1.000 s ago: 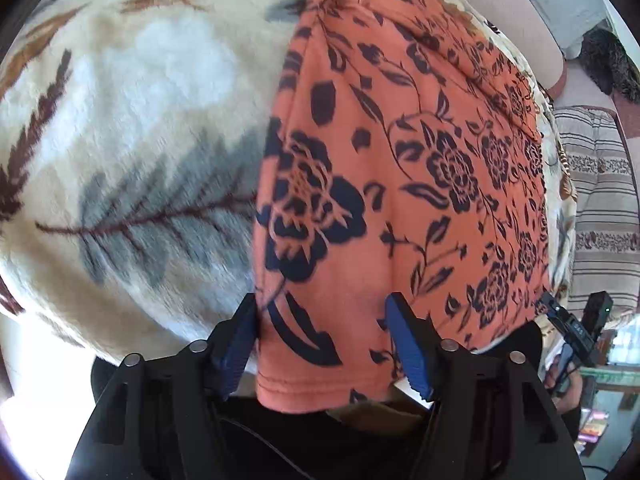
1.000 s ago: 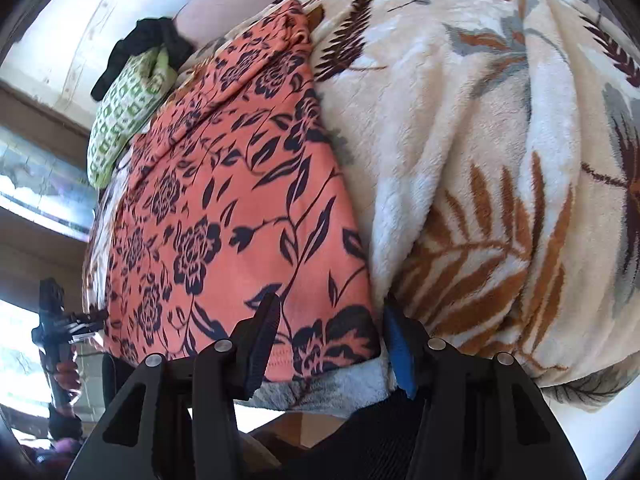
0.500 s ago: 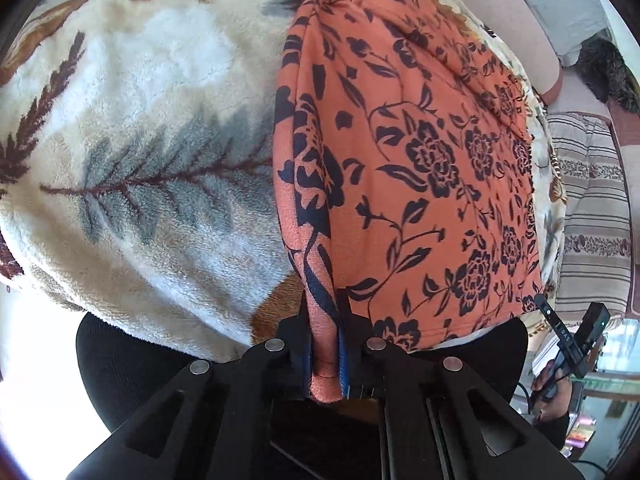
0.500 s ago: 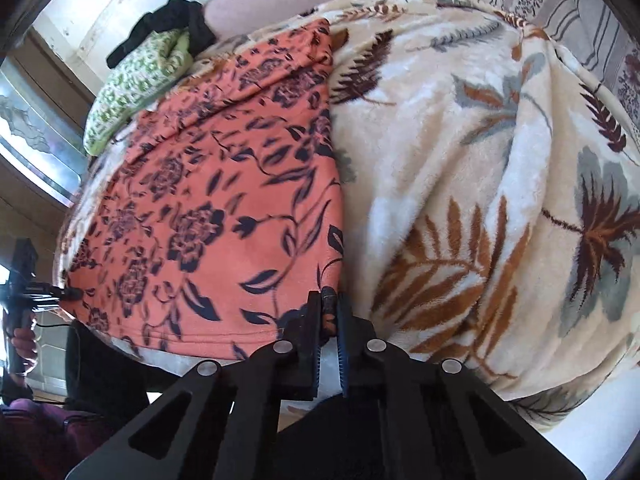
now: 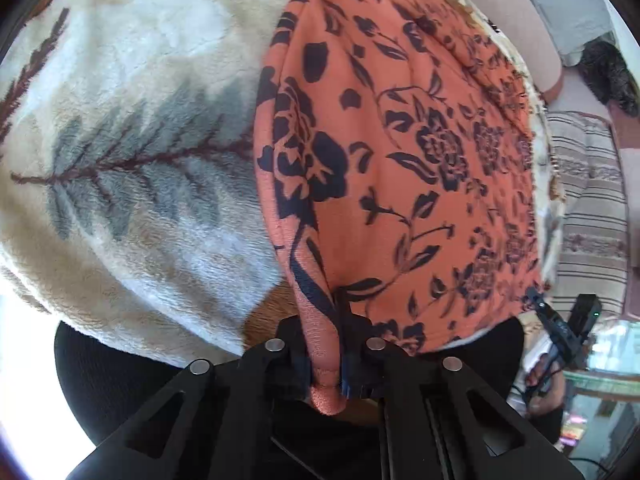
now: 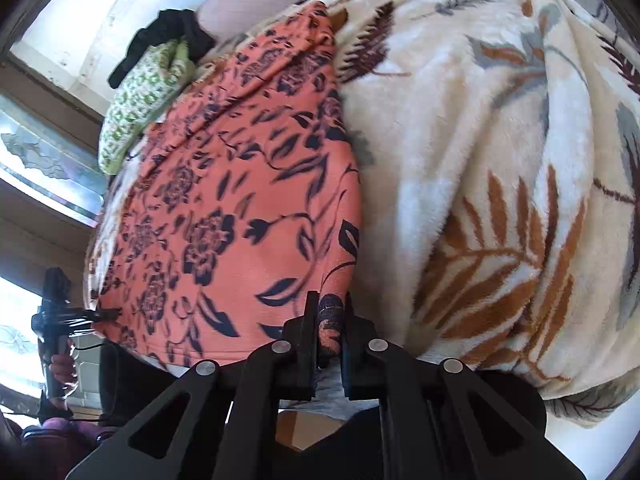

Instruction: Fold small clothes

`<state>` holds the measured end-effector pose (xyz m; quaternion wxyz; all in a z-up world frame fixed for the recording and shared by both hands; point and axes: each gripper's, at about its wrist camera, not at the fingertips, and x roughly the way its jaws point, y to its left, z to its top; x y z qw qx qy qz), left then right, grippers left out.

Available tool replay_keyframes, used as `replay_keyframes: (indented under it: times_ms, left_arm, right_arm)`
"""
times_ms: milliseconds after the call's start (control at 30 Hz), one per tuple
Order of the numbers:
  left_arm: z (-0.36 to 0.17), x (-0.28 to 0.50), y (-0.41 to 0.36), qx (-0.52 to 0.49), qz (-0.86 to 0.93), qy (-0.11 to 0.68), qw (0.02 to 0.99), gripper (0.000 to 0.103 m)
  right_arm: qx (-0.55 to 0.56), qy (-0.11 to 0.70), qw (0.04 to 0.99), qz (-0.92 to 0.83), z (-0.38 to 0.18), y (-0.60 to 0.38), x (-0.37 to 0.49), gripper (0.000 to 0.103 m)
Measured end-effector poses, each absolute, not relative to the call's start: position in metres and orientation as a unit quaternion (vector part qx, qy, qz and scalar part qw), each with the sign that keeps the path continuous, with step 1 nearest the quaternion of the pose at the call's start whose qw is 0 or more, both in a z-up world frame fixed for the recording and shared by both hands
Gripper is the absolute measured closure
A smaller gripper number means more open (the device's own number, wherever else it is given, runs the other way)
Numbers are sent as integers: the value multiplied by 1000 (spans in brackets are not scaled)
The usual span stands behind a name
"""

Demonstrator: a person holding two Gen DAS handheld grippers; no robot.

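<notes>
An orange garment with dark blue flowers [image 5: 408,152] lies spread on a cream leaf-patterned blanket [image 5: 132,128]. My left gripper [image 5: 325,354] is shut on the garment's near left corner, which bunches up between the jaws. The garment also shows in the right wrist view [image 6: 240,208], where my right gripper [image 6: 329,330] is shut on its near right corner. Each gripper shows small in the other's view, the right one [image 5: 560,328] and the left one [image 6: 60,312], at the garment's opposite near corner.
A green patterned cloth [image 6: 140,96] and a black cloth [image 6: 168,36] lie beyond the garment's far end. A striped cushion [image 5: 588,208] and a pink sofa back [image 5: 500,8] lie to the right. The blanket [image 6: 500,140] extends wide to the right.
Both grippers were open around the garment's near hem a second ago. They have shut on its two near corners, and the cloth is now pinched and slightly lifted.
</notes>
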<state>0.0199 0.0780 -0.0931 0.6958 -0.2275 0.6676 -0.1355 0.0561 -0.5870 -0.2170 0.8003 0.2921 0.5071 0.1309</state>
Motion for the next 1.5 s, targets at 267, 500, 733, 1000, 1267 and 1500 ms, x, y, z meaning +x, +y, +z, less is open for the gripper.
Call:
replay_keyframes:
  times_ms: [267, 500, 733, 1000, 1267, 1500]
  left_arm:
    - [-53, 43, 95, -332, -192, 594, 707, 96]
    - [-26, 92, 122, -397, -193, 523, 729, 96]
    - [-31, 169, 125, -431, -169, 493, 737, 96]
    - [-51, 288, 100, -428, -147, 505, 734, 96]
    - [-112, 408, 84, -436, -62, 575, 689, 95]
    - [-110, 432, 92, -517, -107, 523, 669, 69]
  right_arm:
    - [430, 408, 788, 168, -186, -610, 80, 96]
    - [485, 341, 786, 174, -171, -627, 140, 96]
    - [520, 299, 785, 155, -170, -640, 218, 96]
    - [535, 303, 778, 127, -186, -638, 328, 96]
    - [575, 360, 732, 66, -234, -635, 413, 90]
    - [616, 303, 727, 19, -233, -662, 416, 78]
